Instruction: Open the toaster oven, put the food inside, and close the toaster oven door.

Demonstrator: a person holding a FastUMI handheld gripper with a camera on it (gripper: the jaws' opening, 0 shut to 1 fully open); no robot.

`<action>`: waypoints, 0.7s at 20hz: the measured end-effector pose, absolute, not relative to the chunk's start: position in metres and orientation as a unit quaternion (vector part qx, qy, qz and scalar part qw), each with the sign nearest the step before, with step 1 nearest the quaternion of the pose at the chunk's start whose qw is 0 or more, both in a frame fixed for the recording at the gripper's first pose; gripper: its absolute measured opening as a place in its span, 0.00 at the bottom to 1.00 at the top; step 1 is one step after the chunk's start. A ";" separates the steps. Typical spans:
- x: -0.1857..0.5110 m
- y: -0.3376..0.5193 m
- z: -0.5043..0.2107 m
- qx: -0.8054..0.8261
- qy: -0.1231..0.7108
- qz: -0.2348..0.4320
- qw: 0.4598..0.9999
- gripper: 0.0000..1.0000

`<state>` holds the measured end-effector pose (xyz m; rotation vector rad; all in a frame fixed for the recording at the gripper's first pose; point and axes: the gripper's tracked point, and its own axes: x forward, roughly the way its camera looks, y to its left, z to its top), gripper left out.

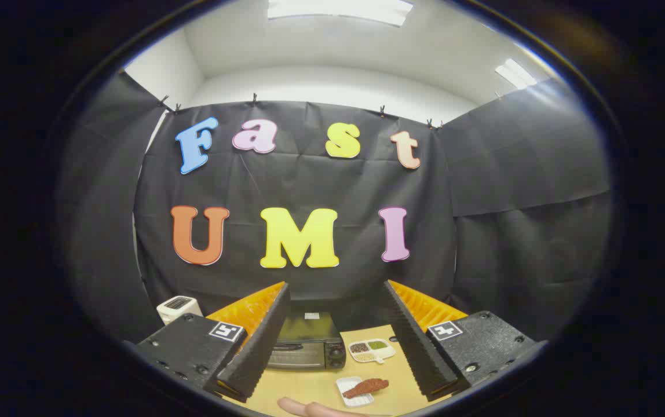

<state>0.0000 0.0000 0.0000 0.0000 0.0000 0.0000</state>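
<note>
Gripper: fingers spread apart, holding nothing | toaster oven lower centre between fingers, door shut, top label unreadable | food on white tray below it | divided dish right of oven | bare tabletop around.

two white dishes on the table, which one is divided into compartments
The compartment dish, right beside the toaster oven and holding grains and green bits. The plain dish nearer the open fingers carries one reddish-brown piece of food.

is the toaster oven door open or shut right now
Shut. The toaster oven door stands upright against its front, handle across the top, beyond the open gripper, whose fingers hold nothing.
</note>
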 end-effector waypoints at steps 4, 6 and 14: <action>0.000 -0.002 0.002 0.003 -0.006 -0.001 1.000 1.00; 0.000 -0.003 0.001 0.002 -0.006 -0.002 1.000 1.00; 0.006 -0.005 -0.002 0.002 -0.002 -0.004 1.000 1.00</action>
